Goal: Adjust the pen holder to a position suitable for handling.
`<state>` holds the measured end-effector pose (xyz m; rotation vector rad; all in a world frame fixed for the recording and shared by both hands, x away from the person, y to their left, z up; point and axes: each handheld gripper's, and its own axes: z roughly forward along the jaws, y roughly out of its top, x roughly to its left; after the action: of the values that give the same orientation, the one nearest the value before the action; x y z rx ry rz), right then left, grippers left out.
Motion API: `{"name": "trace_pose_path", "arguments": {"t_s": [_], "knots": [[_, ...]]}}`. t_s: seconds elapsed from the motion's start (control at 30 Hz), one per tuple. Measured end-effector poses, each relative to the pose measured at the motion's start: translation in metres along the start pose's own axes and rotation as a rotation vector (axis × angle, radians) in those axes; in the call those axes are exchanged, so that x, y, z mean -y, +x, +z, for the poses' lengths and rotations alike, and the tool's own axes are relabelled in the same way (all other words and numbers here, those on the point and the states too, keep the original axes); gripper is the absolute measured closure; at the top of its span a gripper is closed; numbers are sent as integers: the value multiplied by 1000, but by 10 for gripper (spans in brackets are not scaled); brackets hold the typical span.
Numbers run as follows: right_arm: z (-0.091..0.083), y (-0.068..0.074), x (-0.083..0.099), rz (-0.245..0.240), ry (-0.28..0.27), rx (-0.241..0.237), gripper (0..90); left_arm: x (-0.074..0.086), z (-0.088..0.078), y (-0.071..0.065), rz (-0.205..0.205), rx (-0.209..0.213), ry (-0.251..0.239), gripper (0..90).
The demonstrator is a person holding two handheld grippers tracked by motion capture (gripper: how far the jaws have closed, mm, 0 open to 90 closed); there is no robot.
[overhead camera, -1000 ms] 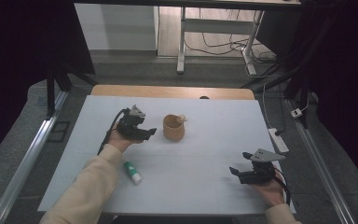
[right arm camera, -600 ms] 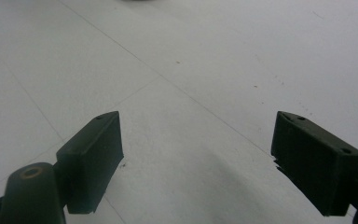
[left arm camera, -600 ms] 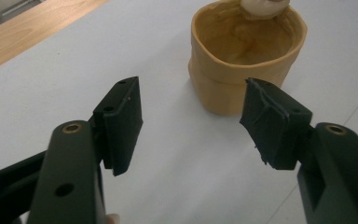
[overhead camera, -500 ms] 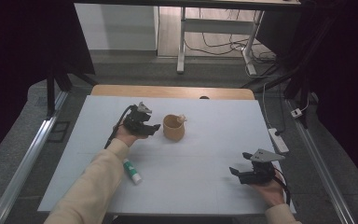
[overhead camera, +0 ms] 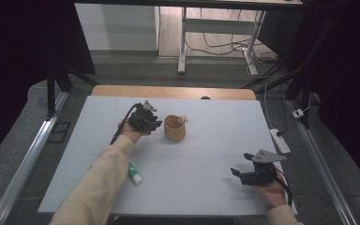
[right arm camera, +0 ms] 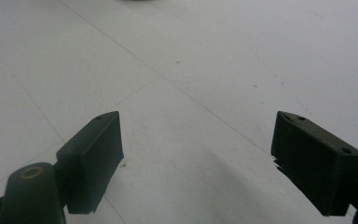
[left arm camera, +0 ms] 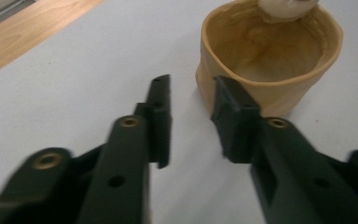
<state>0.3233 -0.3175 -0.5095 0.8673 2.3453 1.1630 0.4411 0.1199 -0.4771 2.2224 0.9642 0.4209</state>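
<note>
Tube (overhead camera: 134,174), white with a green end, lies flat near the table's (overhead camera: 206,187) front-left part, just beside the person's left sleeve (overhead camera: 98,183), partly tucked under it. Well apart from the cup.

Left gripper (overhead camera: 155,124) is past the table's middle toward the far edge, left of centre, held level and pointing right at the cup (overhead camera: 175,128). Jaws have just been closing and now stand narrow with a gap between them. In the left gripper view (left arm camera: 191,109) nothing sits between the jaws; bare table shows through the gap. The right-hand jaw tip in that view is right at the cup's outer wall (left arm camera: 270,93), touching or just beside, cannot tell which. No grip on the cup.

Cup is tan, soft-looking with a wavy rim, upright, roughly mid-table toward the far edge. A small pale lump (left arm camera: 284,7) sits at its far rim; its lower part is hidden by the rim.

Right gripper (overhead camera: 236,172) is near the table's front-right corner, low over the surface, pointing left. Jaws wide apart, nothing between them; right gripper view (right arm camera: 196,158) shows plain table in the gap.
</note>
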Motion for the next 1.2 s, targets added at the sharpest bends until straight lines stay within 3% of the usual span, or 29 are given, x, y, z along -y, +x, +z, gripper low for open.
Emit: {"name": "trace_pose_path", "arguments": {"t_s": [0.03,0.07,0.1,0.13,0.2,1.2], "knots": [[0,0,0,0,0,0,163,0,2,1,-2,5,-1,740],[0,0,0,-1,1,-1,163,0,4,2,3,12,4,816],[0,0,0,-1,1,-1,163,-1,5,2,2,15,6,816],[0,0,0,-1,1,-1,163,-1,7,3,3,19,8,873],[0,0,0,-1,2,-1,163,-1,10,5,-2,26,5,883],[-1,0,0,0,-3,-4,163,-12,45,8,33,41,44,885]]}}
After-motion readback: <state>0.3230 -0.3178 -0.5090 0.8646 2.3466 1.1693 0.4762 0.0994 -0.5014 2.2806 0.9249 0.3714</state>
